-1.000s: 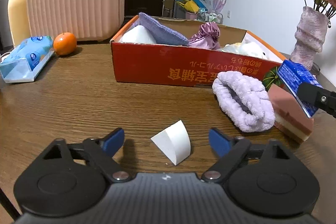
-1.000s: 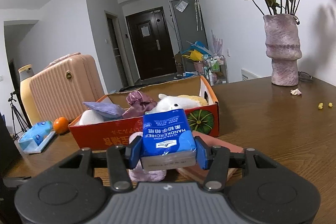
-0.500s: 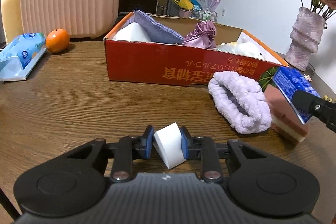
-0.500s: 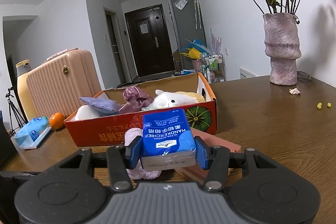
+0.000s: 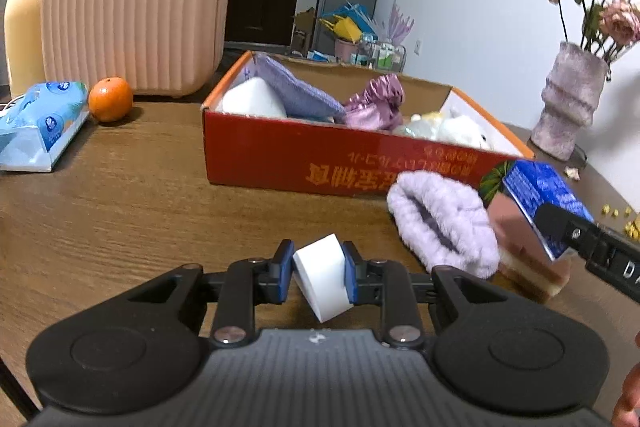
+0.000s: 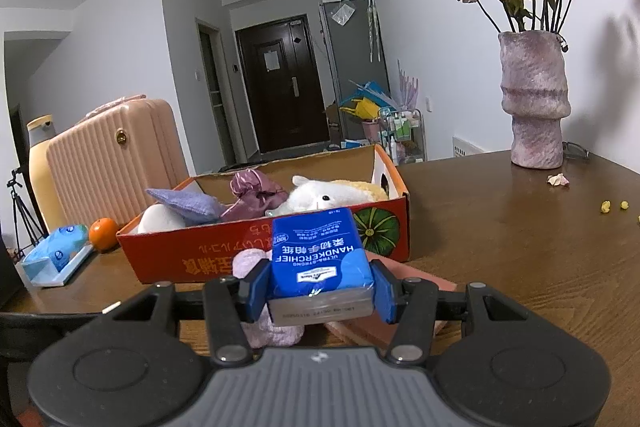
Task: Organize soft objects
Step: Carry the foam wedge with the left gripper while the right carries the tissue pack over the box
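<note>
My left gripper [image 5: 317,277] is shut on a white sponge block [image 5: 322,274] and holds it above the wooden table. My right gripper [image 6: 320,287] is shut on a blue handkerchief tissue pack [image 6: 320,259], which also shows in the left wrist view [image 5: 540,199]. A red cardboard box [image 5: 320,155] ahead holds a purple cloth [image 5: 296,93], a pink satin pouch [image 5: 376,103] and a white plush toy [image 6: 328,193]. A fluffy lilac headband [image 5: 440,223] and a pink sponge [image 5: 524,259] lie in front of the box.
A pink suitcase [image 5: 132,15], a yellow bottle [image 5: 24,15], an orange [image 5: 110,99] and a blue wipes pack [image 5: 40,123] stand at the left. A vase [image 6: 534,99] with dried roses stands at the right. Small yellow bits [image 6: 612,205] lie nearby.
My left gripper closed on the white sponge block and lifted it off the table. My right gripper keeps the tissue pack and has risen slightly.
</note>
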{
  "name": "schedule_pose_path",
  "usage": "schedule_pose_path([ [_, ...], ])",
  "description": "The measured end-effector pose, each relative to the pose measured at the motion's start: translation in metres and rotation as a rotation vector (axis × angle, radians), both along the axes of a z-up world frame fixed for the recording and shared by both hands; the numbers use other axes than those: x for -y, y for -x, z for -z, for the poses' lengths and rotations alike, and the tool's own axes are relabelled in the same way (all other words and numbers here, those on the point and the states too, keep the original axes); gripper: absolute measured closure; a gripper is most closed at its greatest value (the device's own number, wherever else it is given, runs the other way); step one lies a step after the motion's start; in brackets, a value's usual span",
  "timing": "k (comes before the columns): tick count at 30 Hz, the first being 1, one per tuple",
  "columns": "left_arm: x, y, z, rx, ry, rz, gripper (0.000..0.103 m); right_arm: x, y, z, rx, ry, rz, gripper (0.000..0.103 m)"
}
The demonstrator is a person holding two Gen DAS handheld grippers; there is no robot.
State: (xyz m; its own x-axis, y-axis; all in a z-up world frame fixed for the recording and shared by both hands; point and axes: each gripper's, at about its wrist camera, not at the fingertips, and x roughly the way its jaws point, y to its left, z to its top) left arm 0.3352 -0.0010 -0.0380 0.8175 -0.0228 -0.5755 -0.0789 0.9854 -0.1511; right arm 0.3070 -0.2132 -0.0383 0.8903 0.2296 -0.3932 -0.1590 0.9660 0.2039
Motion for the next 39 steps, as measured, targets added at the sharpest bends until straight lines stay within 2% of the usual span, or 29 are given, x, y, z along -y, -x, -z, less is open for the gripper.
schedule_pose_path([
  [6, -0.005, -0.002, -0.014, 0.075, 0.005, -0.028, 0.078, -0.002, -0.001, -0.001, 0.046, -0.002, 0.015, 0.052],
  [15, -0.003, -0.018, -0.025, 0.125, 0.026, -0.036, 0.078, -0.005, -0.007, -0.005, 0.122, -0.002, 0.050, 0.052],
  [25, -0.001, -0.044, -0.031, 0.165, 0.035, -0.065, 0.078, -0.018, -0.035, -0.006, 0.146, -0.024, 0.073, 0.052],
  [39, 0.004, -0.079, -0.040, 0.241, 0.010, -0.083, 0.078, -0.037, -0.074, -0.006, 0.170, -0.035, 0.073, 0.052],
])
